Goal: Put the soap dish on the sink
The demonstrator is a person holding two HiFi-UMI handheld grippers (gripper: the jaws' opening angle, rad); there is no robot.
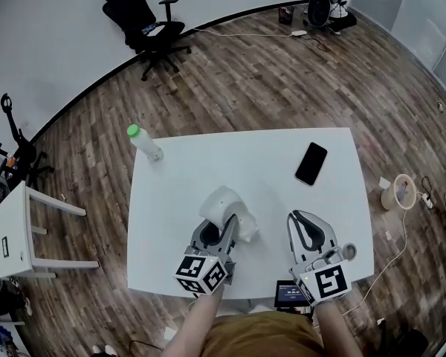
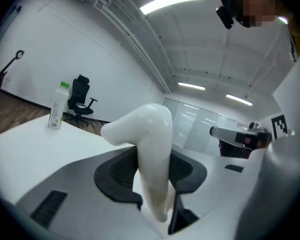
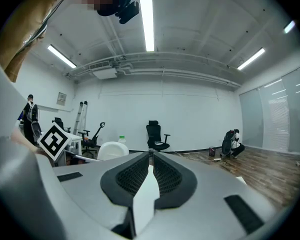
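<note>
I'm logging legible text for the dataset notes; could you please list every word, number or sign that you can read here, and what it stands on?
No words or numbers can be read in any view.
Bottle label: too small and blurred to read.
Small lit screen: too small to read.
Marker cubes: black-and-white square patterns only, no text.

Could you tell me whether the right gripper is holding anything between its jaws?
No, the right gripper has its jaws pressed together in its own view, with nothing between them.
</note>
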